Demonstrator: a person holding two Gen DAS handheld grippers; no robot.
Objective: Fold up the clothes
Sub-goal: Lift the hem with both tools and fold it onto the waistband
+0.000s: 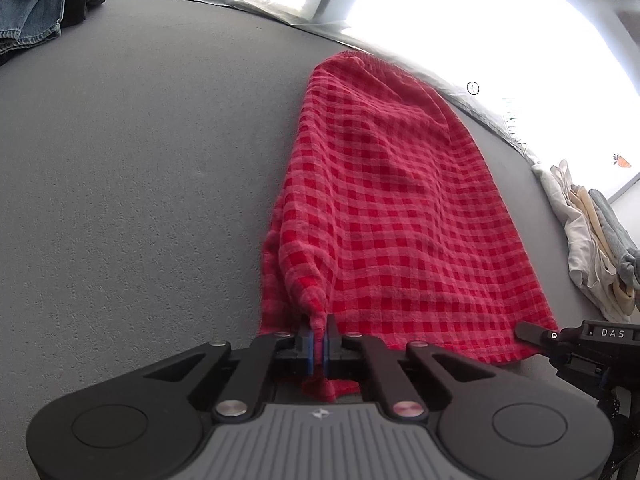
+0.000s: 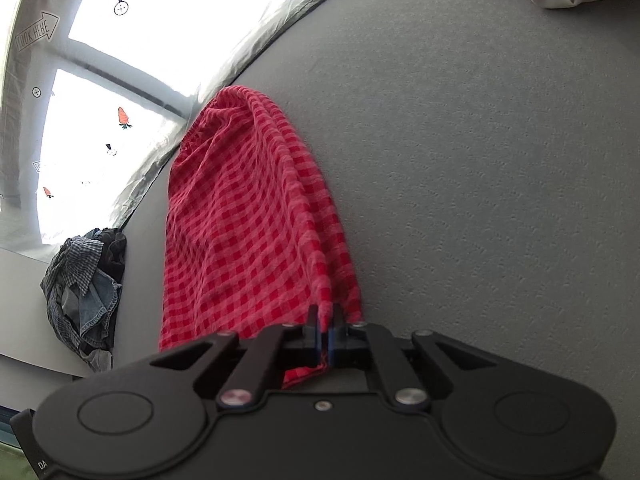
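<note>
Both claws are clamped on near corners of the red checked cloth [image 1: 392,216], the left gripper [image 1: 319,344] and right gripper [image 2: 325,340] pinching bunched fabric, the rest draped across the grey table [image 1: 140,180]. Mid-fold, apparently (far edge lies near the table's rim); next likely means carrying both corners forward together, evenly.

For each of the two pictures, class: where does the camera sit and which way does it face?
Left wrist: sits on the left gripper, faces forward over the red checked cloth; the right gripper's tip shows at the right edge.
Right wrist: sits on the right gripper, faces along the same cloth; only its own fingers show.
Shared: the cloth, the grey table, the dark clothes pile.
</note>
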